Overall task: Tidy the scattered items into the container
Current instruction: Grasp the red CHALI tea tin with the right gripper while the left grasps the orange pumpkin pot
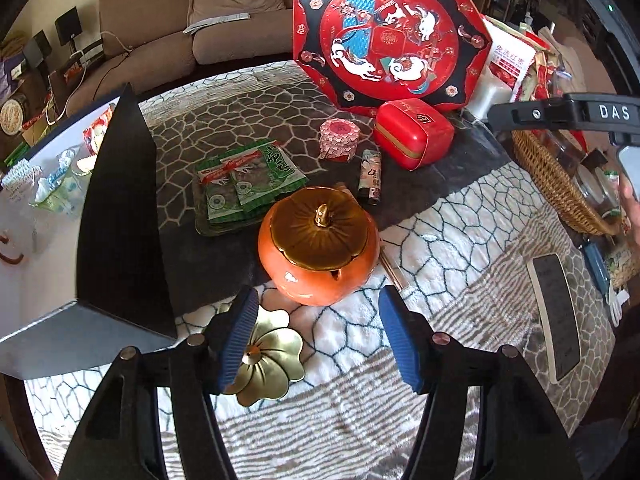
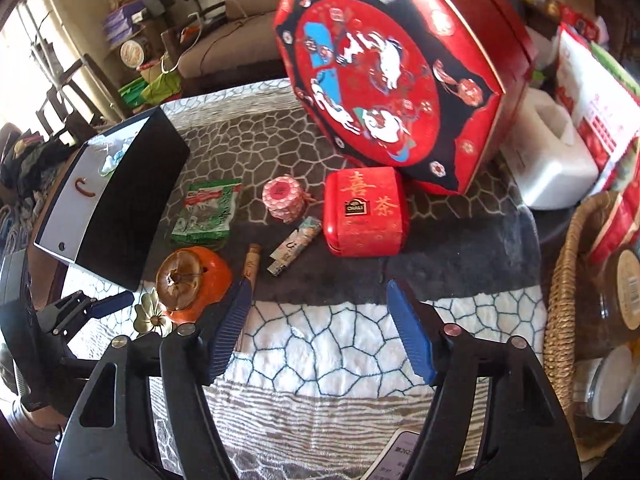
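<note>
An open box with a black outside and white inside point(image 1: 120, 216) stands at the left, with small packets in it; it also shows in the right wrist view point(image 2: 116, 196). Scattered on the patterned cloth are an orange pumpkin-shaped jar point(image 1: 318, 246) point(image 2: 192, 284), green snack packets point(image 1: 248, 176) point(image 2: 206, 212), a pink round box point(image 1: 339, 139) point(image 2: 285, 198), a red tea tin point(image 1: 414, 133) point(image 2: 365, 210), a small patterned stick pack point(image 1: 371, 176) point(image 2: 298, 245) and a gold flower dish point(image 1: 268, 354) point(image 2: 152, 314). My left gripper point(image 1: 318, 334) is open just before the jar. My right gripper point(image 2: 320, 328) is open and empty.
A large red octagonal box point(image 1: 394, 36) point(image 2: 394, 76) leans upright at the back. A wicker basket point(image 1: 560, 184) point(image 2: 568, 288) with jars stands at the right. A white remote point(image 1: 556, 316) lies on the cloth. A sofa is behind the table.
</note>
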